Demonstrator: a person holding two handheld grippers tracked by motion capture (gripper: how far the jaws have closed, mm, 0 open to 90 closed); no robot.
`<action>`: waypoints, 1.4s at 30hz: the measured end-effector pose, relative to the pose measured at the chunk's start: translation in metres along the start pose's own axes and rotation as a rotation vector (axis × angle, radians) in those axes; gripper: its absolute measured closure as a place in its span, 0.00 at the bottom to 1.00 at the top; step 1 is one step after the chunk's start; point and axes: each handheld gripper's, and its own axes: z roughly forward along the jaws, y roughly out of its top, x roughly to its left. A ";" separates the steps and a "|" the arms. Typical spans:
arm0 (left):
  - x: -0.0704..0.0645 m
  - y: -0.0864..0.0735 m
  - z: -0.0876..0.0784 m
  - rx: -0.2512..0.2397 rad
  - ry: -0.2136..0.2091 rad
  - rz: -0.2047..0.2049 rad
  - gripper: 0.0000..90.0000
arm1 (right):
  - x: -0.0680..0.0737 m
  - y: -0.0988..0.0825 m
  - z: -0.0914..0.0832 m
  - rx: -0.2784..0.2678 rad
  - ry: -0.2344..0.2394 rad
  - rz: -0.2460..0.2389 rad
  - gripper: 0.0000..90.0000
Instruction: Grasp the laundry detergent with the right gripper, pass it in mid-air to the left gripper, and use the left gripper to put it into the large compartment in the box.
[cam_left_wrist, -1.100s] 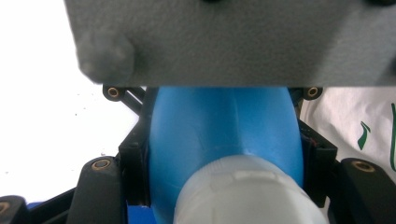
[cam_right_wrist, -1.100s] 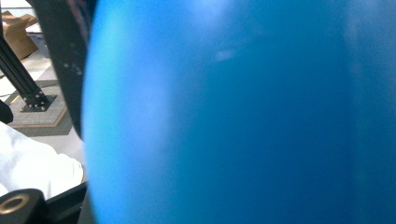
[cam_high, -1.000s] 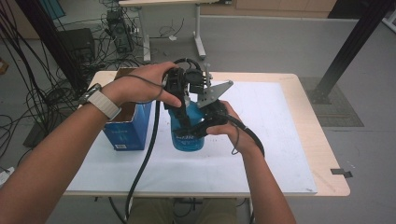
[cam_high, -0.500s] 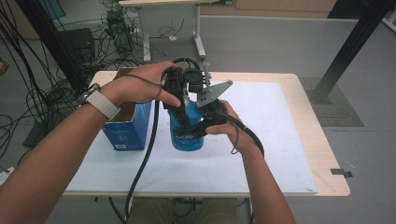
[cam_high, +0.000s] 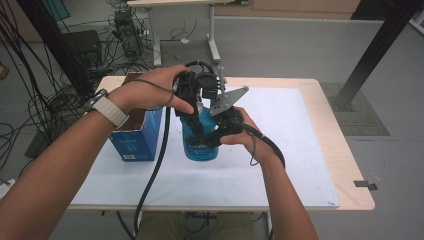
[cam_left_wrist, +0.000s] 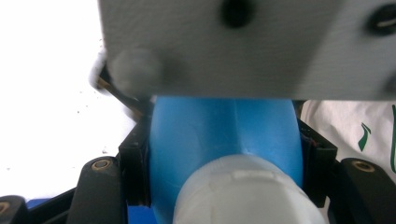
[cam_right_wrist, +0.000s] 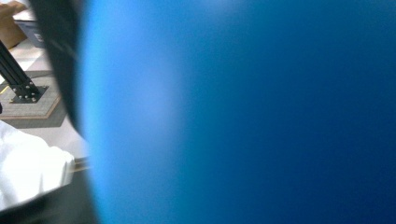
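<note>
Jaws of right hand-held gripper (cam_high: 220, 131) newly wider beside bottle (cam_high: 200, 142).

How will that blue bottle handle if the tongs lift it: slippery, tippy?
The blue bottle looks like smooth, rounded plastic, so probably slippery under flat pads. The left tongs clamp its narrow neck below the white cap, which likely stops slipping. Upright and taller than wide, it may tip if pushed high.

Box (cam_high: 134, 135) left of bottle (cam_high: 200, 142)
</note>
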 end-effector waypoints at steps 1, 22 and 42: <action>0.000 -0.001 0.000 0.002 0.000 -0.001 0.42 | -0.001 -0.001 -0.001 0.005 0.008 0.010 0.18; 0.000 -0.013 -0.007 0.021 0.036 -0.067 0.42 | 0.004 -0.022 -0.066 0.253 -0.176 0.063 0.03; -0.001 -0.009 -0.024 0.042 0.152 -0.261 0.42 | -0.005 -0.042 -0.131 0.535 -0.356 0.283 0.11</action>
